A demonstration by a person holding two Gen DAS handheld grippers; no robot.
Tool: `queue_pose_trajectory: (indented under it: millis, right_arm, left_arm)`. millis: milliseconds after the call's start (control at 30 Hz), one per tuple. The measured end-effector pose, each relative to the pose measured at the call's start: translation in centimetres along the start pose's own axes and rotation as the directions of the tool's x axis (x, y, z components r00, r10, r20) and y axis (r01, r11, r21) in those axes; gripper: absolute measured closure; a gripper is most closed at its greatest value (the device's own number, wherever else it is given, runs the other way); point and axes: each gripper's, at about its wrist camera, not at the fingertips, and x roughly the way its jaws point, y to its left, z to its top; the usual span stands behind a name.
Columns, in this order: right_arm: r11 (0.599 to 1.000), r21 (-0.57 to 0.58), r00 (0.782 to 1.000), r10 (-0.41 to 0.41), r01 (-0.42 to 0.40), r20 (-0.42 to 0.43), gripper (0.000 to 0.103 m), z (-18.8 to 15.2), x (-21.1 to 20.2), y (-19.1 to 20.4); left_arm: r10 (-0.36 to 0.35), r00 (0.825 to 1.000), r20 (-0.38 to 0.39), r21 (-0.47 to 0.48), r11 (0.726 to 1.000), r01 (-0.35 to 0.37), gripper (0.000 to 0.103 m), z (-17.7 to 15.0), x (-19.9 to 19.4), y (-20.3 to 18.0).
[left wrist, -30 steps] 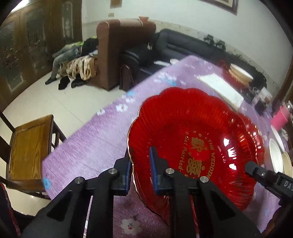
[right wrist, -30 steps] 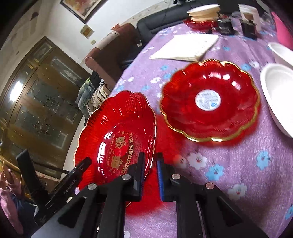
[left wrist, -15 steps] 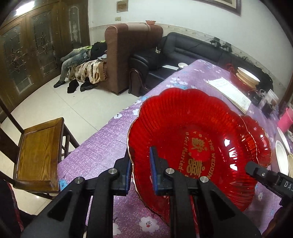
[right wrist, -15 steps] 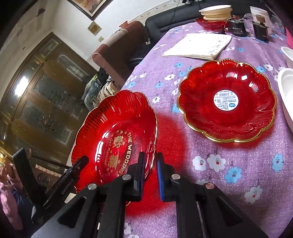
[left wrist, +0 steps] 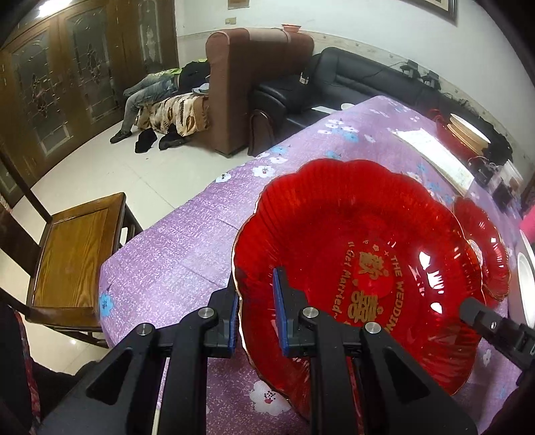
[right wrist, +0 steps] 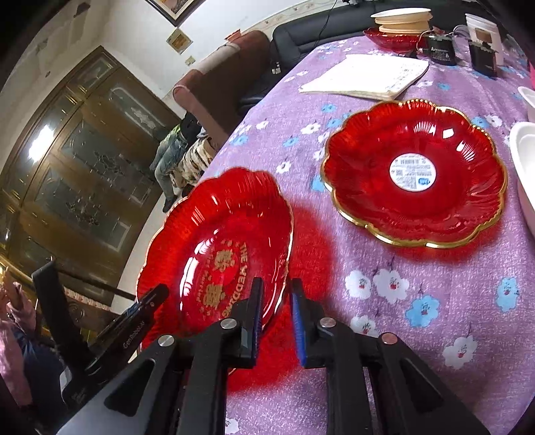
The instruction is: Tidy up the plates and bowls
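Observation:
A red scalloped plate with gold wedding lettering (left wrist: 361, 267) is held tilted above the purple flowered tablecloth (left wrist: 187, 241). My left gripper (left wrist: 255, 308) is shut on its near left rim. My right gripper (right wrist: 276, 308) is shut on the opposite rim of the same plate (right wrist: 217, 247). A second red plate with a gold rim and a white sticker (right wrist: 414, 174) lies flat on the cloth to the right of the held one; its edge shows in the left wrist view (left wrist: 485, 241).
White bowls (right wrist: 526, 160) sit at the right edge. A white paper pad (right wrist: 367, 77), a stack of dishes (right wrist: 401, 23) and black boxes (right wrist: 441, 50) lie at the far end. A wooden chair (left wrist: 73, 254) stands by the table's left corner. Sofas (left wrist: 260, 77) stand beyond.
Both grippers have carried the lettered plate back and away from the sticker plate, higher above the cloth. The grips have not changed.

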Motion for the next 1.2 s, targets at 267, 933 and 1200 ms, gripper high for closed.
queue_pose_trajectory:
  millis: [267,933,1200]
  right_arm:
    - [0.999,-0.013,0.999,0.040,-0.040,0.026,0.038,-0.4,-2.3,-0.3]
    - [0.862,0.445,0.953,0.124,-0.242,0.278,0.018,-0.2,-10.6,-13.9]
    - [0.845,0.453,0.948,0.176,-0.283,0.264,0.018,1.8,-9.3,-14.0]
  left_arm:
    - [-0.007,1.000,0.002,-0.045,0.999,0.007,0.077,0.1,-0.7,0.1]
    - [-0.451,0.892,-0.021,0.293,0.850,0.437,0.017,4.7,-6.8,-14.7]
    - [-0.467,0.847,-0.255,0.158,0.844,0.513,0.017,6.8,-1.0,-18.6]
